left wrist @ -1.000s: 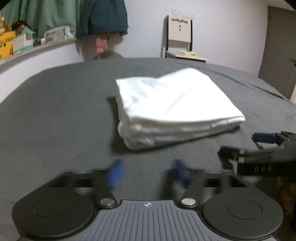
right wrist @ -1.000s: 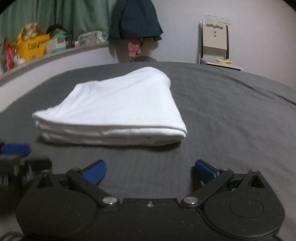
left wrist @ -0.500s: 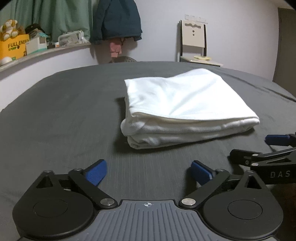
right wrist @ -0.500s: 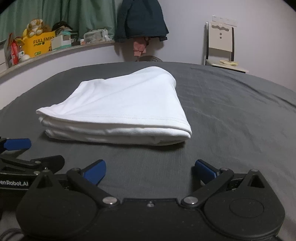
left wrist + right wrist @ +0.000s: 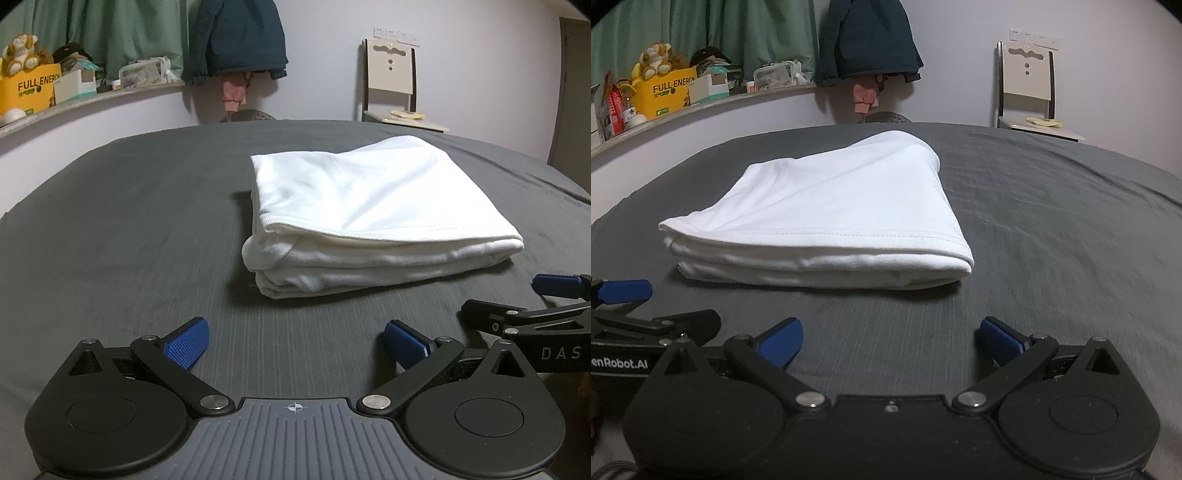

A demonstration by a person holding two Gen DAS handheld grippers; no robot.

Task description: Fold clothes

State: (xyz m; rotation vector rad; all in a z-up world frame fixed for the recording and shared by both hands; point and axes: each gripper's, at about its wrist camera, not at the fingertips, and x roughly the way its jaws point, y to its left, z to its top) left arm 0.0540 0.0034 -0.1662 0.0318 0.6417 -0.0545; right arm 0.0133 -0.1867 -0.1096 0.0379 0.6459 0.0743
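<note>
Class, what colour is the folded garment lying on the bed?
White: the folded garment shows best in the right wrist view.

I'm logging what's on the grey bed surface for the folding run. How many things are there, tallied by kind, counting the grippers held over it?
Folded white garment: 1
Grippers: 2, the left gripper and the right gripper, both open and empty, short of the garment
Total: 3
</note>
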